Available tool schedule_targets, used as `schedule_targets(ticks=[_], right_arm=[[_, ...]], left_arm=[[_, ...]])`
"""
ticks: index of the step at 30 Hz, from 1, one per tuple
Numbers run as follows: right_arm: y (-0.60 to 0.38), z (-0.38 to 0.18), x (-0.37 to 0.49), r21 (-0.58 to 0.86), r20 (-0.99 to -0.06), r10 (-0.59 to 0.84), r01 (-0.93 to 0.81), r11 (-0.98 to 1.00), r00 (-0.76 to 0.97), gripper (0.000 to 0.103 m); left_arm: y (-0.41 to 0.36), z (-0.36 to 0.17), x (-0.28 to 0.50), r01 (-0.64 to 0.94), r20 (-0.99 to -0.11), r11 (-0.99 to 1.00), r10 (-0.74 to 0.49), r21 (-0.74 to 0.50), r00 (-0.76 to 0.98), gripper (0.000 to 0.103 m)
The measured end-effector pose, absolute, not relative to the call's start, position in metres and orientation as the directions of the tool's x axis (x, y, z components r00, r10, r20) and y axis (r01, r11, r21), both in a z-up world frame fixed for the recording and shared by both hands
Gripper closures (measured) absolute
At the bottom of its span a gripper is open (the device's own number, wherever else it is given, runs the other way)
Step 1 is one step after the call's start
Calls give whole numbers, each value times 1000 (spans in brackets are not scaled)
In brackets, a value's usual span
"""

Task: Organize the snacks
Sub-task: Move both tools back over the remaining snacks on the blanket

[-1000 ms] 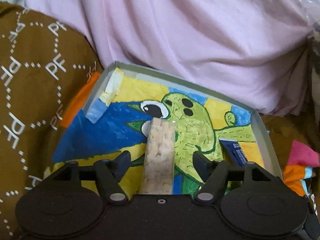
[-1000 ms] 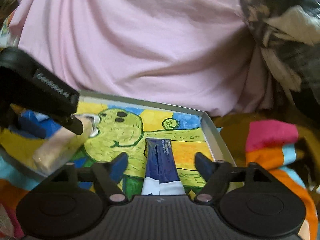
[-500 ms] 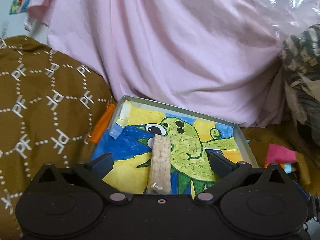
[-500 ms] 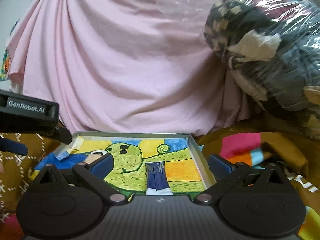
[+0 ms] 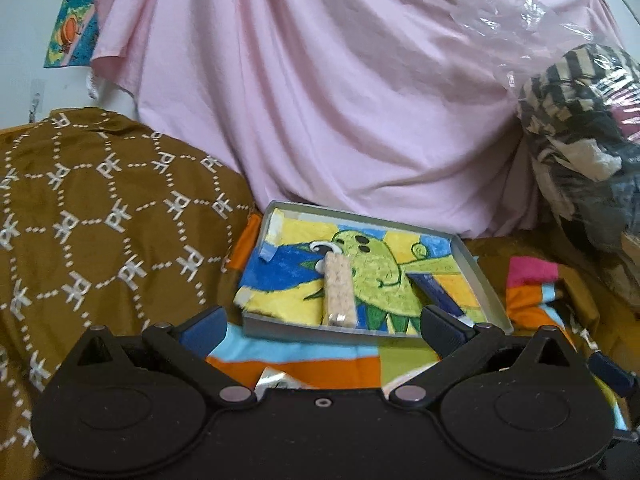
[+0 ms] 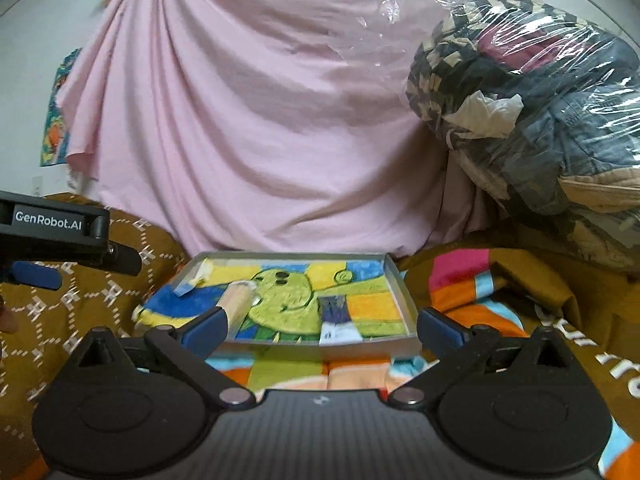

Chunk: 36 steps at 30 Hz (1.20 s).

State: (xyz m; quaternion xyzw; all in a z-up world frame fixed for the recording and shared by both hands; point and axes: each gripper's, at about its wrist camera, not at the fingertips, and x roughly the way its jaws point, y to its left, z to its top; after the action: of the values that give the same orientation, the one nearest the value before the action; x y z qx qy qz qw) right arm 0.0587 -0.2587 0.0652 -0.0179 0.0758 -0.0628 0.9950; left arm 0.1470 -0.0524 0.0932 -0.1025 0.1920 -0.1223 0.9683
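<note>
Left gripper [image 5: 320, 322] and right gripper [image 6: 322, 326]: jaws wide apart, empty. Cracker pack [image 5: 339, 292] and blue packet [image 6: 335, 316] lie side by side in the tray [image 5: 486, 280], toward its near edge

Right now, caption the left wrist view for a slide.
Open left gripper before painted tray holding tan snack pack and blue packet.

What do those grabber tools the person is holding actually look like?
Each hand-held gripper is matte black plastic with two round discs, silver pivot pins and angled link arms ending in dark blue finger pads. The left hand-held gripper bears white "GenRobot.AI" lettering on its side; the right hand-held gripper has a ribbed grey body.
</note>
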Motion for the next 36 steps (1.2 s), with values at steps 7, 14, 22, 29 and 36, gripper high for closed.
schedule_targets(ticks=[7, 14, 22, 29, 36], right_arm=[[-250, 58, 16, -37, -201, -94, 89, 995, 975, 0], [-238, 48, -11, -34, -274, -66, 58, 998, 959, 0], [-224, 35, -23, -46, -374, -57, 43, 998, 926, 0], [-214, 22, -13, -102, -463, -57, 11, 995, 885, 0], [-211, 13, -2, -106, -522, -41, -17, 994, 852, 0]], left_arm=[[-32, 74, 98, 202, -376, 962, -258, -182, 890, 1], [-7, 51, 58, 218, -416, 964, -264, -155, 870, 1], [12, 29, 37, 220, -505, 963, -270, -158, 820, 1], [16, 8, 36, 203, -591, 962, -274, -184, 759, 1], [11, -3, 48, 220, -660, 956, -294, -196, 692, 1]])
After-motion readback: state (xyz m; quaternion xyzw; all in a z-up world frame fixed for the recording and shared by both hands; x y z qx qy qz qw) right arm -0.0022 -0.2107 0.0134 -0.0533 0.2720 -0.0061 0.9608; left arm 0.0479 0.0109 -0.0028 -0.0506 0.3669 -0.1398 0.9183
